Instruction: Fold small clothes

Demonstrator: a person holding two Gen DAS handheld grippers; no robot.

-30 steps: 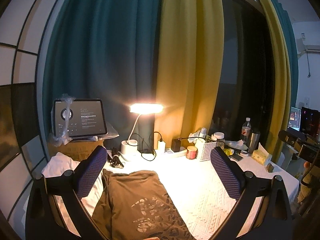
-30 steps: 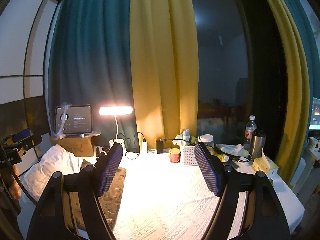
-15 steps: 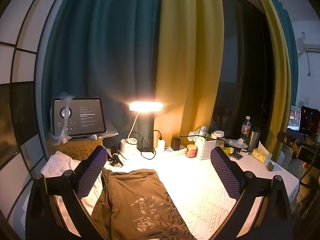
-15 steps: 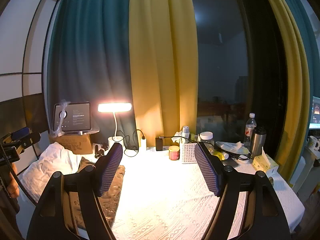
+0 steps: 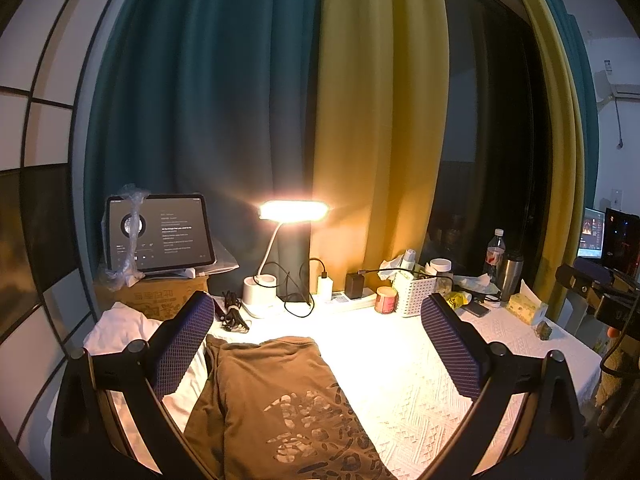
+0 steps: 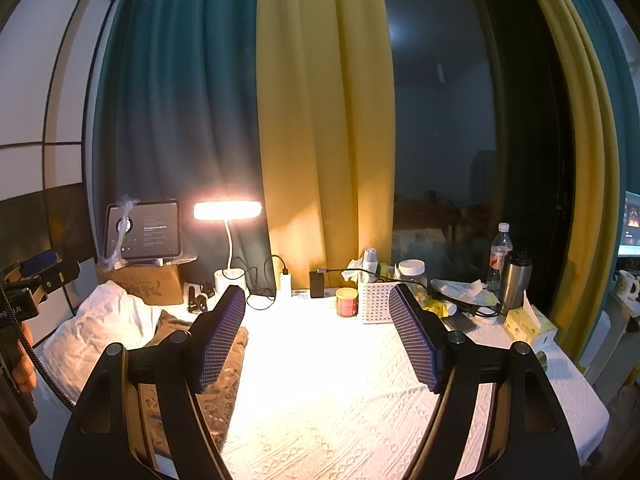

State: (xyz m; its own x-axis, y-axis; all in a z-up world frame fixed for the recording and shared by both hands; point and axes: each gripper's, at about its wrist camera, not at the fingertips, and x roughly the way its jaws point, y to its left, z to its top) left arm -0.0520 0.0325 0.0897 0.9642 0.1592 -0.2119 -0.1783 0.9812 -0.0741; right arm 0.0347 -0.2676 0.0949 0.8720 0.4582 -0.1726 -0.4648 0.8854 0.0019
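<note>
A brown printed garment (image 5: pixel 280 400) lies flat on the white textured tablecloth (image 5: pixel 400 380), partly folded lengthwise. My left gripper (image 5: pixel 316 336) hovers open above the garment's far end, with nothing between its pads. In the right wrist view the same brown garment (image 6: pixel 224 392) shows at the left, behind the left finger (image 6: pixel 220 340). My right gripper (image 6: pixel 320 332) stands open over bare tablecloth (image 6: pixel 340 400), to the right of the garment. White cloth (image 5: pixel 120 324) is bunched at the table's left end.
Along the back stand a lit desk lamp (image 5: pixel 292 212), a tablet (image 5: pixel 158 234) on a cardboard box, cables and chargers, a red candle jar (image 5: pixel 386 300), a white basket (image 5: pixel 416 300), a bottle (image 5: pixel 496 252), a steel flask (image 5: pixel 510 274) and a tissue box (image 5: pixel 528 308). Curtains hang behind.
Both grippers have tilted slightly, so the table sits a little higher in view. The garment's far end now lies flatter. Both jaws stay open.
</note>
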